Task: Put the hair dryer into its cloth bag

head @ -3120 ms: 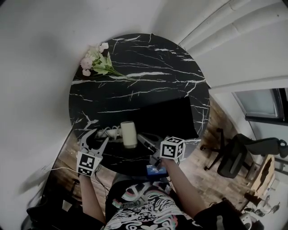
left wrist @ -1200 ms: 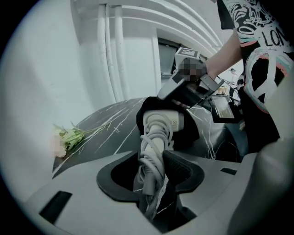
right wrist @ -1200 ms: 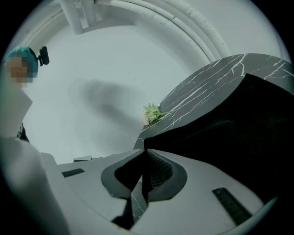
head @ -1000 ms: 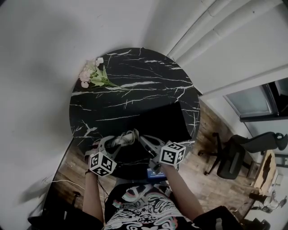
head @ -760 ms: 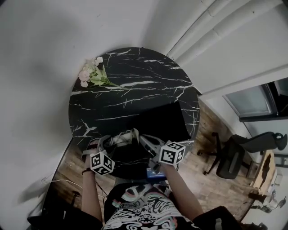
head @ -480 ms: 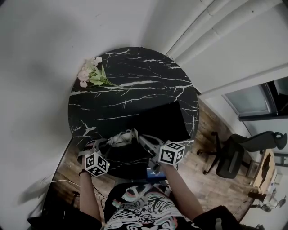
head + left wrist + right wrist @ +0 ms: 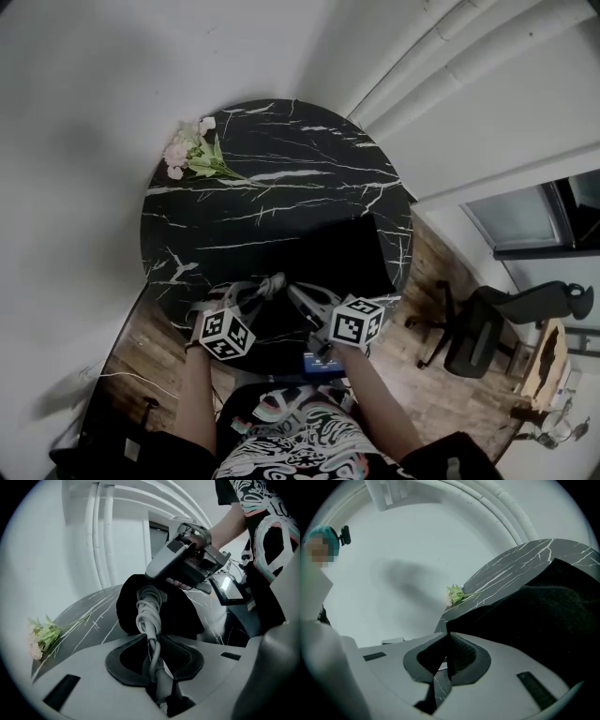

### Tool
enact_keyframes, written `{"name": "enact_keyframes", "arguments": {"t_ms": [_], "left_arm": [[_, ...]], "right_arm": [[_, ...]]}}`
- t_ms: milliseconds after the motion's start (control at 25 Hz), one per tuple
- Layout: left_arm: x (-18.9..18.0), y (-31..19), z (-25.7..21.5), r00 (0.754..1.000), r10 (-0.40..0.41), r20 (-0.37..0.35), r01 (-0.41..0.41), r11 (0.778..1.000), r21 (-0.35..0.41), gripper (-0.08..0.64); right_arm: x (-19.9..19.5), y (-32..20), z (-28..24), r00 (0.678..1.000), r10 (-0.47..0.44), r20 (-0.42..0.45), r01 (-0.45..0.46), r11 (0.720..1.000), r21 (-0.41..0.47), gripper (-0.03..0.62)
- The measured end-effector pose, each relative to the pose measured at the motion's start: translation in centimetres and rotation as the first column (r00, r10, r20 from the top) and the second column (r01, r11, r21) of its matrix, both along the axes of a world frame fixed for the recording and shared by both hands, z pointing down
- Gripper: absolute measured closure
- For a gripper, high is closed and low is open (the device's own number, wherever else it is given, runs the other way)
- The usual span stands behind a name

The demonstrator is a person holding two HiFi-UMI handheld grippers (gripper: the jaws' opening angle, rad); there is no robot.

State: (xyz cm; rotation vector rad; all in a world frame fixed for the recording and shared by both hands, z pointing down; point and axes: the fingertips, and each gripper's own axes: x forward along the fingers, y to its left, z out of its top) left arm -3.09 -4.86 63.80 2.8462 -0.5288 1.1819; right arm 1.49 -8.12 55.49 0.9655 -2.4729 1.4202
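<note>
Cord (image 7: 149,609) of hair dryer protrudes from cloth bag (image 7: 187,620) mouth; left gripper (image 7: 153,644) fingers, just closing, clamp it. Right gripper (image 7: 446,644) fingers together on bag rim. Risk: cord slips, coil snags rim.

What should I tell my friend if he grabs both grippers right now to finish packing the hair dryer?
Left gripper: its jaws have just been closing and now pinch the white coiled cord, which sticks out of the bag's mouth.
Right gripper: shut on the edge of the black cloth bag, which lies at the near edge of the table.
Done: the dryer's body is out of sight, probably inside the bag.
Left to do: tuck the cord in, then let go with both grippers.
</note>
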Motion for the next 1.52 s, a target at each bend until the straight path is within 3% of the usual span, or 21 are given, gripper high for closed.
{"name": "enact_keyframes", "arguments": {"t_ms": [160,280,440,520,960,1200,1360,1440,1520], "left_arm": [[0.8,-0.6,2.2,0.990,0.043,0.137,-0.039,0.999,-0.025,0.465],[-0.4,-1.0,2.4,0.980,-0.016,0.197,0.010,0.999,0.034,0.433],[-1.6,-0.6,2.0,0.984,-0.084,0.159,0.082,0.996,0.021,0.405],[-1.1,-0.6,2.0,0.985,-0.050,0.164,0.048,0.999,0.020,0.474],[6.3,-2.7,-0.5,0.994,0.080,0.076,-0.085,0.994,0.069,0.499],[10.9,-3.2,0.8,0.994,0.106,0.031,-0.108,0.991,0.077,0.500],[11.7,-3.2,1.6,0.997,0.078,0.014,-0.079,0.996,0.044,0.499],[11.1,-2.8,1.5,0.998,0.057,0.011,-0.057,0.998,0.013,0.437],[9.5,-2.1,1.2,0.999,0.043,0.025,-0.043,0.999,-0.006,0.285]], "right_arm": [[0.4,0.1,0.2,1.000,0.002,0.000,-0.002,1.000,-0.001,0.566],[0.4,0.2,0.3,1.000,0.003,0.001,-0.003,1.000,-0.004,0.566],[0.6,0.0,0.4,1.000,-0.004,-0.004,0.004,1.000,-0.009,0.566],[0.7,-0.2,0.3,1.000,-0.006,0.005,0.006,1.000,-0.007,0.566],[1.7,0.0,-0.4,0.999,-0.032,0.011,0.032,0.999,-0.011,0.566],[1.7,0.1,-0.5,0.998,-0.060,0.007,0.060,0.998,-0.007,0.566],[2.4,0.1,-0.2,0.998,-0.056,-0.009,0.056,0.998,-0.012,0.566],[2.6,0.1,0.0,0.998,-0.052,-0.025,0.052,0.999,-0.012,0.566],[2.4,0.1,0.2,0.997,-0.051,-0.053,0.051,0.999,-0.003,0.565]]}}
